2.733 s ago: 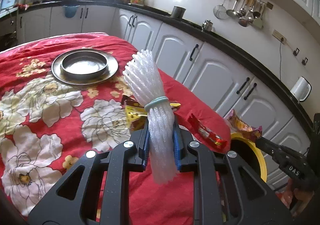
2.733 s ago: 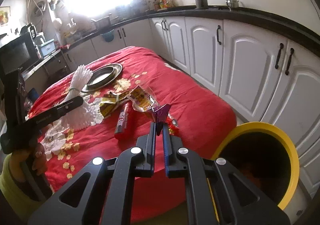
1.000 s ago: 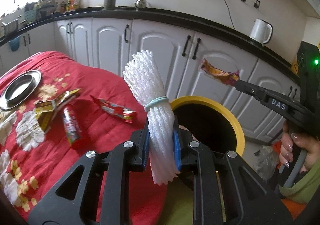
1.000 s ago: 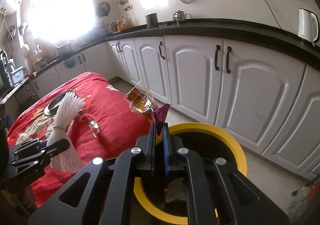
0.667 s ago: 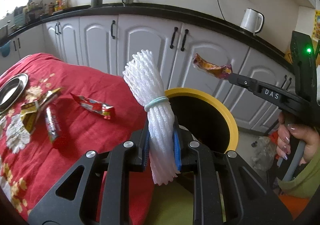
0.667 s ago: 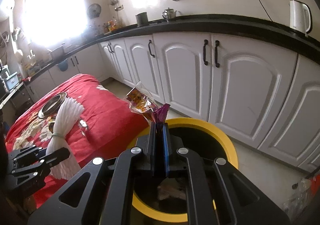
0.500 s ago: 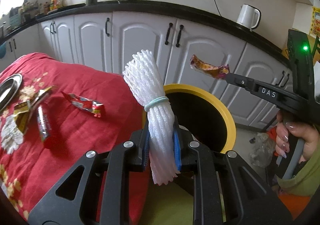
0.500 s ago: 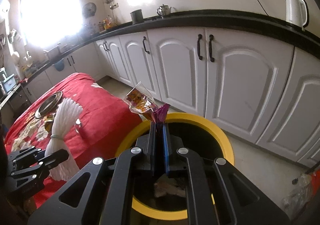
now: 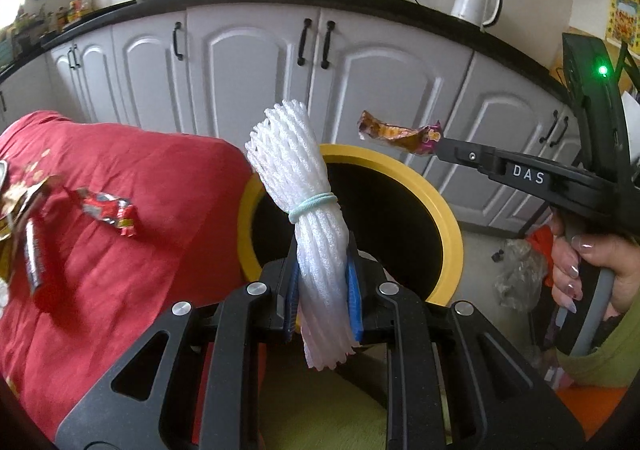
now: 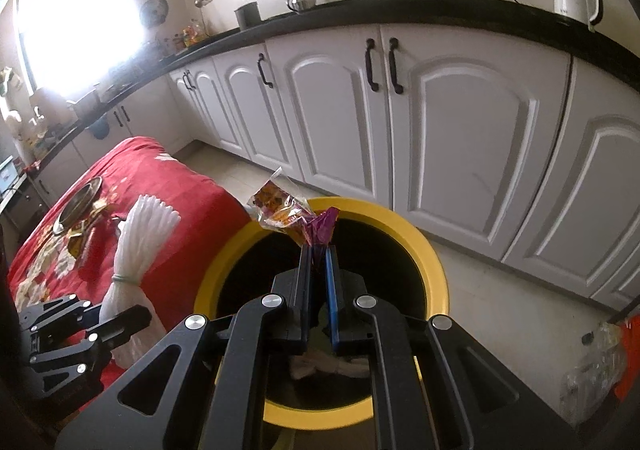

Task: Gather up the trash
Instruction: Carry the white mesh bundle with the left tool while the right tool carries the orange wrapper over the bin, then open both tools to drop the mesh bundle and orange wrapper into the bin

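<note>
My left gripper [image 9: 322,278] is shut on a white foam net bundle [image 9: 298,185] tied with a pale green band, held upright at the near left rim of the yellow-rimmed trash bin [image 9: 436,205]. My right gripper [image 10: 319,250] is shut on a crumpled orange and purple snack wrapper [image 10: 288,215], held over the opening of the bin [image 10: 434,270]. The right gripper also shows in the left wrist view [image 9: 438,143] with the wrapper [image 9: 400,131] above the bin. The left gripper and the bundle [image 10: 136,246] show at the left of the right wrist view.
A table with a red flowered cloth [image 9: 120,250] stands left of the bin, with a red wrapper [image 9: 108,209] and other wrappers [image 9: 24,217] on it. A steel plate [image 10: 78,199] lies farther back. White cabinets [image 10: 440,129] run behind. A clear bag [image 9: 520,270] lies on the floor.
Both grippers have swung right from over the table to the bin, each still holding its item. The wrapper now hangs over the bin's opening and the bundle is at its rim.
</note>
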### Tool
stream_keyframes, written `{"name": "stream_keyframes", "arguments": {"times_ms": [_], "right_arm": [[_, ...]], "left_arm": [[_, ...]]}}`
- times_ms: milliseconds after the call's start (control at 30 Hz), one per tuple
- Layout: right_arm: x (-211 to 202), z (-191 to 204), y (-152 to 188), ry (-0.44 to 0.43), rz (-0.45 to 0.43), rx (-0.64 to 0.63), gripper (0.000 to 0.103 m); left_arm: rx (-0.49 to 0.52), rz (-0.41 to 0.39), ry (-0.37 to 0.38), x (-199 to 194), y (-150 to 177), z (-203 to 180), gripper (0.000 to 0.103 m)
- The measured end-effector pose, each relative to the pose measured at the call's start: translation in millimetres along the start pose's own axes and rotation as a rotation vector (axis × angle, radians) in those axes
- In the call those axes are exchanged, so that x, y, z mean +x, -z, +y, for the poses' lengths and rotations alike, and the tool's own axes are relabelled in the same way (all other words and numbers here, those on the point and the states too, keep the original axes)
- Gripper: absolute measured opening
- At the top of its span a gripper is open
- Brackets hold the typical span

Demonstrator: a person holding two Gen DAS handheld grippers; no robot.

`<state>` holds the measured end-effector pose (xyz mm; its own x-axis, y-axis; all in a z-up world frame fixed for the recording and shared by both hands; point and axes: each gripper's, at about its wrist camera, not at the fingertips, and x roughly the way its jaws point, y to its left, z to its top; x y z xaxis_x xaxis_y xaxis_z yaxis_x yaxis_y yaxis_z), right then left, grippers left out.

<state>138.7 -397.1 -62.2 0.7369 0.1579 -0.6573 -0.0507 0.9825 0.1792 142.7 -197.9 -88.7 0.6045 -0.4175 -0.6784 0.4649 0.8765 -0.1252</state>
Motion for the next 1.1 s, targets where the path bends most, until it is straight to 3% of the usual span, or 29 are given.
{"name": "stream_keyframes", "arguments": {"times_ms": [633, 700, 767, 867, 1100], "right_arm": [[15, -25, 5, 0.007, 0.033, 0.082, 0.007], [14, -27, 5, 0.01, 0.028, 0.088, 0.008], [13, -28, 5, 0.012, 0.024, 0.096, 0.012], [10, -30, 4, 0.017, 0.007, 0.108, 0.03], [5, -30, 1, 0.014, -0.02, 0.108, 0.04]], "left_arm": [[0.042, 0.04, 0.027, 27, -6, -15, 0.016], [0.04, 0.035, 0.024, 27, -6, -15, 0.024], [0.032, 0.032, 0.018, 26, -7, -13, 0.044], [0.019, 0.022, 0.012, 23, -7, -10, 0.057], [-0.014, -0.015, 0.002, 9, -10, -3, 0.087]]}}
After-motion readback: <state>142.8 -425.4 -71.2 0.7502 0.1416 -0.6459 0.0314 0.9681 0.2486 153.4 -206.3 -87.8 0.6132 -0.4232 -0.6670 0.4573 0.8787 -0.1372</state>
